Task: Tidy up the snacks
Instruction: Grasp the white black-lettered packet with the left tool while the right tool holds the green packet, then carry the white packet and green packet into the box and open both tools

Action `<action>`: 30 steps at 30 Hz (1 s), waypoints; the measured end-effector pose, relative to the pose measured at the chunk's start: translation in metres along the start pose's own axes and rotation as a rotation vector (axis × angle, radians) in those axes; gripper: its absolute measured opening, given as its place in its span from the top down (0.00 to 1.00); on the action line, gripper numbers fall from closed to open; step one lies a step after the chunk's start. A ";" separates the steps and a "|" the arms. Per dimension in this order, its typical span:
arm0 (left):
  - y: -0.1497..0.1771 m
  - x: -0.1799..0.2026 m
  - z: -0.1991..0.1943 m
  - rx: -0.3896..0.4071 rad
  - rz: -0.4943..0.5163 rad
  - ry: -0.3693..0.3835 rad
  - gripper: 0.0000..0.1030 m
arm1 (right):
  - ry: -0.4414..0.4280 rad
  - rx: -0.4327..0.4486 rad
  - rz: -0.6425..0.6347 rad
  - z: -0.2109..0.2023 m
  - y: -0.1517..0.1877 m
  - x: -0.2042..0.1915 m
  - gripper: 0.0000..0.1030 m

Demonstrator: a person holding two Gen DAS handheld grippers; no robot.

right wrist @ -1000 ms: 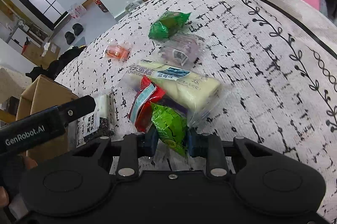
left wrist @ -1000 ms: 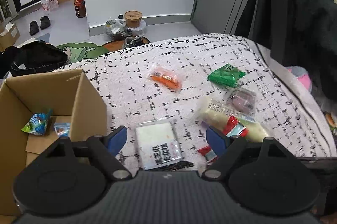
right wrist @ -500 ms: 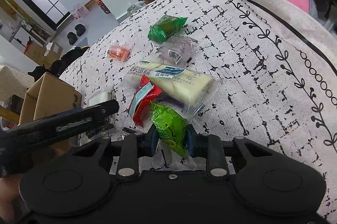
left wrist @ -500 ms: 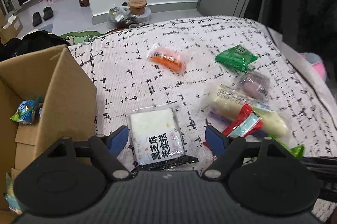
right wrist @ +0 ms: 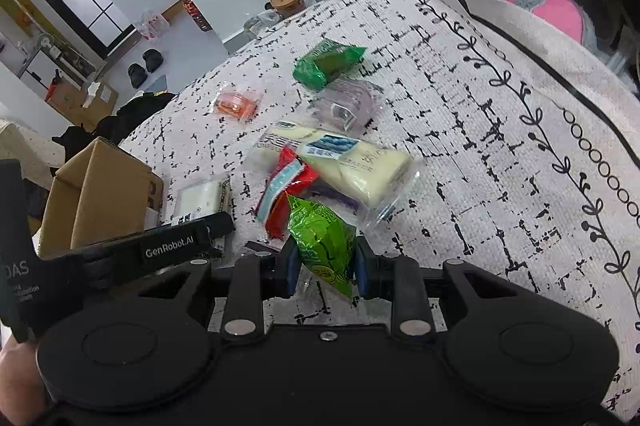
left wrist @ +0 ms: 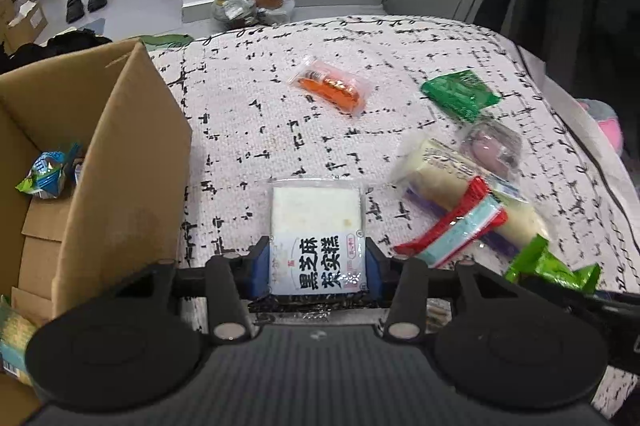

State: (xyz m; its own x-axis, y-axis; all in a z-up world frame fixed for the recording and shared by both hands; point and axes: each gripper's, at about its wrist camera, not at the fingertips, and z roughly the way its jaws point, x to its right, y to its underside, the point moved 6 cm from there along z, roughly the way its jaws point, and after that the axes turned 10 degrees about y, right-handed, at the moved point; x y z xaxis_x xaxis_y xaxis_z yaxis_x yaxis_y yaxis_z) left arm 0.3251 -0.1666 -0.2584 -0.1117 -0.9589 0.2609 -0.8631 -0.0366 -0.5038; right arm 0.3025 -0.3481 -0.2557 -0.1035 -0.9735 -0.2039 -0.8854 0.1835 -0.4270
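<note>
Partly done, by the look of it. Already inside the cardboard box [left wrist: 120,145]: a blue-green packet [left wrist: 46,175] on its floor, and one more pack at the near left edge, only partly visible. Still lying out on the patterned cloth [left wrist: 248,113]: an orange snack [left wrist: 330,90], a dark green packet [left wrist: 460,93], a purple-tinted clear pack [left wrist: 491,145], a long pale roll [left wrist: 452,181] and a red and blue wrapper [left wrist: 460,226] resting across that roll. So, most of the sorting probably remains.

Left tool [left wrist: 316,262]: closed to the width of the white cake pack [left wrist: 316,222], one blue pad against each side of its printed end, the white part sticking forward beyond the fingertips. Box wall just beside it on the left. Impossible to tell whether the pack is off the cloth yet.

Right tool [right wrist: 325,266]: closed narrowly on a light green bag [right wrist: 322,244], gripped near its lower end, the rest pointing up and forward, near the red wrapper. Likely next: both held snacks over into the box.
</note>
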 end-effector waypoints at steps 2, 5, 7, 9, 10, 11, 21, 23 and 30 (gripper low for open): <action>0.000 0.001 -0.007 0.009 -0.002 0.013 0.56 | 0.003 0.008 0.000 -0.003 -0.001 -0.003 0.74; -0.002 0.003 -0.018 0.025 0.011 0.027 0.56 | 0.004 0.024 -0.007 -0.008 -0.003 -0.009 0.74; -0.004 0.003 -0.026 0.029 0.010 0.043 0.56 | 0.004 0.034 -0.014 -0.011 -0.003 -0.014 0.74; -0.008 0.003 -0.035 0.043 0.007 0.061 0.56 | 0.002 0.044 -0.023 -0.014 -0.004 -0.021 0.74; -0.010 0.003 -0.041 0.055 0.011 0.063 0.56 | -0.001 0.050 -0.029 -0.016 -0.005 -0.025 0.74; -0.012 0.003 -0.047 0.068 0.014 0.065 0.56 | -0.002 0.056 -0.035 -0.017 -0.006 -0.027 0.74; -0.021 -0.011 -0.099 0.173 -0.016 0.073 0.56 | -0.029 0.112 -0.074 -0.034 -0.011 -0.061 0.74; -0.022 -0.015 -0.109 0.197 -0.020 0.065 0.56 | -0.038 0.126 -0.089 -0.037 -0.013 -0.070 0.74; -0.029 -0.036 -0.136 0.251 -0.019 0.046 0.56 | -0.077 0.184 -0.135 -0.049 -0.025 -0.101 0.74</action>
State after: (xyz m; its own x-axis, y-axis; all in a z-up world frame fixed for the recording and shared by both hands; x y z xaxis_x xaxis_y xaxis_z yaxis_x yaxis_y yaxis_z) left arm 0.2873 -0.0922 -0.1410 -0.1238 -0.9437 0.3069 -0.7167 -0.1289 -0.6854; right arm 0.3128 -0.2614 -0.1809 0.0512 -0.9789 -0.1977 -0.7907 0.0812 -0.6068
